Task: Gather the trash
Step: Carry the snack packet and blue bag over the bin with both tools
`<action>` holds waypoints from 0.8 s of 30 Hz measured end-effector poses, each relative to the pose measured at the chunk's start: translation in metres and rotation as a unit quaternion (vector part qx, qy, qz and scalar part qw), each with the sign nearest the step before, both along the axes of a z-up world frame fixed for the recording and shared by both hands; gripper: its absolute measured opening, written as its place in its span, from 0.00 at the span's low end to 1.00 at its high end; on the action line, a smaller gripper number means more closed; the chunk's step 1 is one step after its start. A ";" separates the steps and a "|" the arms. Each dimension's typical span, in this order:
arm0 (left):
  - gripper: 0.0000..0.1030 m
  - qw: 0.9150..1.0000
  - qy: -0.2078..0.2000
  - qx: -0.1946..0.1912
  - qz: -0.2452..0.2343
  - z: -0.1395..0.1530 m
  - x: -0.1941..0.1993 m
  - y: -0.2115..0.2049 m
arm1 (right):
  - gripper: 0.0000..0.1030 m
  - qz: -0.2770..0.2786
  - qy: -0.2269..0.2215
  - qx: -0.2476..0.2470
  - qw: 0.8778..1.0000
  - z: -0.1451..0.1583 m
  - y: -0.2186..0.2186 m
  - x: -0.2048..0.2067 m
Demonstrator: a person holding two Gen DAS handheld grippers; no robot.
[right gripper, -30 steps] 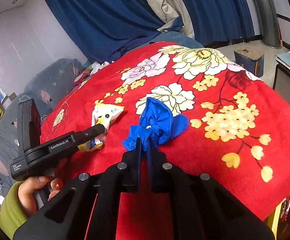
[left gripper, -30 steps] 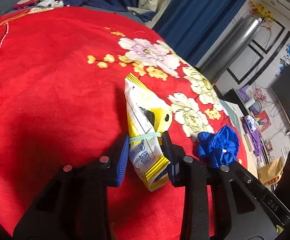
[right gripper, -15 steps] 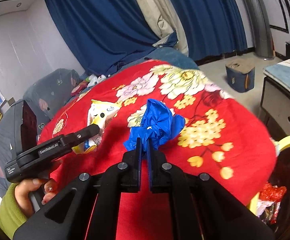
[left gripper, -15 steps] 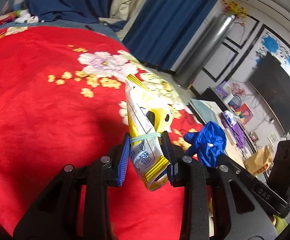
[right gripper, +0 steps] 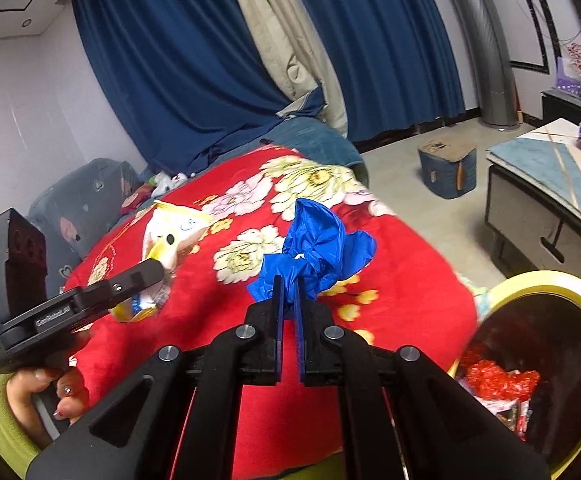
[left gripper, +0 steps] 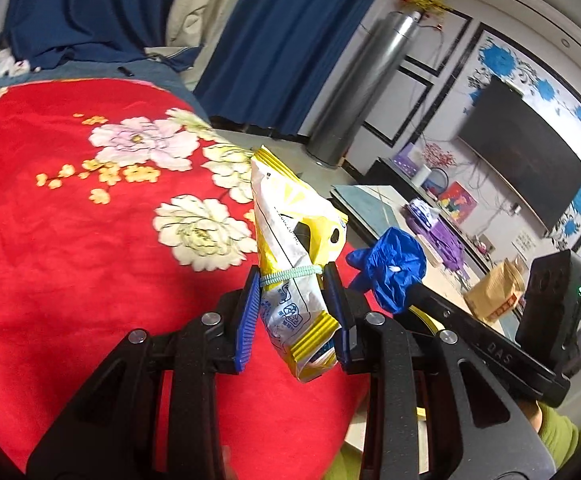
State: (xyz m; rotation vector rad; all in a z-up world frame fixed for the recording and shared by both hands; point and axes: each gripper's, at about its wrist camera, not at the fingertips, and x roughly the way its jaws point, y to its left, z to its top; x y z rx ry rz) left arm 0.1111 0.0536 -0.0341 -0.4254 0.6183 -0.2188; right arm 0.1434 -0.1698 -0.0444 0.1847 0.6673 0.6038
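Observation:
My left gripper is shut on a yellow and white snack packet with a green rubber band round it, held in the air above the red flowered bedspread. My right gripper is shut on a crumpled blue plastic bag, also lifted off the bed. The blue bag shows in the left wrist view, and the packet shows in the right wrist view. A yellow-rimmed trash bin with red wrappers inside stands at the lower right of the right wrist view, beside the bed.
Blue curtains hang behind the bed. A low table and a small blue stool stand on the floor to the right. A TV and a cluttered cabinet are on the far wall.
Both grippers have lifted their trash off the bedspread and swung right toward the bed's edge. The yellow-rimmed bin has come into the right wrist view.

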 end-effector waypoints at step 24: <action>0.24 0.994 -0.027 0.059 -0.092 0.003 -0.011 -0.078 | 0.05 -0.109 0.001 0.011 0.994 -0.012 -0.102 -0.007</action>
